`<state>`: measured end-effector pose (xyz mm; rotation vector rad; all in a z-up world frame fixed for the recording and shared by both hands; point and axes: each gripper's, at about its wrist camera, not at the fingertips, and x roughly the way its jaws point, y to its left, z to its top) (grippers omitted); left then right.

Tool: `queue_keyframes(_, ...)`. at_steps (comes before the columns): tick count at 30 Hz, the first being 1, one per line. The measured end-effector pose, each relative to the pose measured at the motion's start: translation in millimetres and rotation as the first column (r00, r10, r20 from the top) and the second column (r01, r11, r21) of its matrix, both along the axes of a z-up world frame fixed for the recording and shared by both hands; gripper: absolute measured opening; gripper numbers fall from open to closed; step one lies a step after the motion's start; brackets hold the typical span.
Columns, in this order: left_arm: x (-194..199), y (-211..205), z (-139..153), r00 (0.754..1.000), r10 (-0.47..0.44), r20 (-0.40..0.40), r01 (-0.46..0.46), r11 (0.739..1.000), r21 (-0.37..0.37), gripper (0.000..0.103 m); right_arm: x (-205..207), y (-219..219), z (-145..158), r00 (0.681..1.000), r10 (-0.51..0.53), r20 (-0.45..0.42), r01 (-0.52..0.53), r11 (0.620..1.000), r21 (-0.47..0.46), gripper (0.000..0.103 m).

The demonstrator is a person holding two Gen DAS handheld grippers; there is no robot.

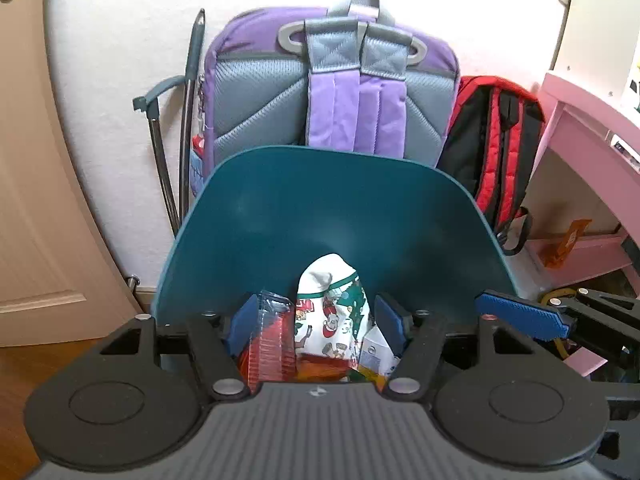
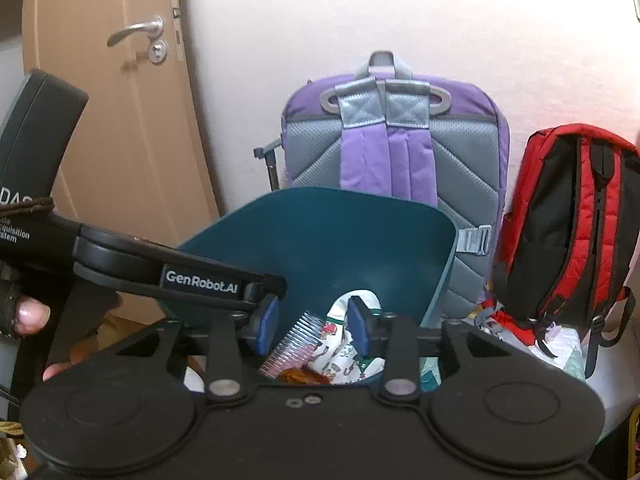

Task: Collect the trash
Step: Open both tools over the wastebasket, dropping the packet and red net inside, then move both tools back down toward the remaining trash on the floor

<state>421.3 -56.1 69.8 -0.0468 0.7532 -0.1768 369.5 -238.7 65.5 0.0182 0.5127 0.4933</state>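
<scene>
A teal bin (image 1: 320, 208) stands on the floor in front of me, also in the right wrist view (image 2: 320, 240). Inside lie a white wrapper with a Christmas print (image 1: 332, 312), a clear ridged plastic cup (image 1: 270, 340) and a small white carton (image 1: 376, 350). My left gripper (image 1: 316, 324) hangs open over the bin's mouth, its blue pads apart above the trash and pressing on nothing. My right gripper (image 2: 314, 326) is open too, over the same bin, with the wrapper (image 2: 340, 348) and ridged cup (image 2: 292, 346) below it. One of its pads (image 1: 520, 316) shows at the right of the left wrist view.
A purple and grey backpack (image 1: 332, 92) leans on the white wall behind the bin, and a red and black backpack (image 1: 496, 148) stands to its right. Pink furniture (image 1: 592, 152) is at far right, with an orange wrapper (image 1: 564, 244) beneath. A wooden door (image 2: 120, 120) is on the left.
</scene>
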Motion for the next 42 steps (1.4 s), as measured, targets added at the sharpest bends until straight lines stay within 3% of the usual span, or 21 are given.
queue_keyframes(10,-57.7,6.4,33.9,0.999,-0.004,0.039,0.004,1.0,-0.013,0.065,-56.1,-2.5,28.8,0.999,0.019,0.044,-0.019,1.0,0.001,0.042)
queue_keyframes(15,-97.9,9.9,50.4,0.998,-0.017,0.065,0.018,1.0,-0.017,0.071,-92.5,-5.6,45.9,0.996,0.04,0.077,-0.039,0.999,-0.014,0.043)
queue_keyframes(21,-145.0,14.5,64.8,0.996,-0.031,0.088,0.033,0.999,-0.021,0.071,-130.4,-13.1,56.5,0.995,0.041,0.091,-0.042,0.999,0.004,0.05)
queue_keyframes(25,-174.4,18.5,68.3,0.994,-0.028,0.106,0.03,0.999,-0.017,0.081,-152.5,-15.9,53.5,0.995,0.045,0.091,-0.046,0.999,0.012,0.053)
queue_keyframes(30,-205.7,27.6,62.0,0.994,-0.025,0.102,0.028,0.999,-0.027,0.081,-176.3,-19.0,38.7,0.997,0.039,0.068,-0.041,0.999,0.025,0.054)
queue_keyframes(34,-224.9,37.1,45.6,0.997,-0.02,0.08,0.024,0.999,-0.046,0.09,-188.7,-20.1,15.8,0.999,0.037,0.03,-0.039,0.998,0.05,0.055)
queue_keyframes(42,-224.1,68.3,-29.0,0.999,-0.013,-0.032,0.009,0.993,-0.119,0.095,-176.4,-5.0,-69.5,0.989,0.025,-0.147,-0.016,0.998,0.061,0.056)
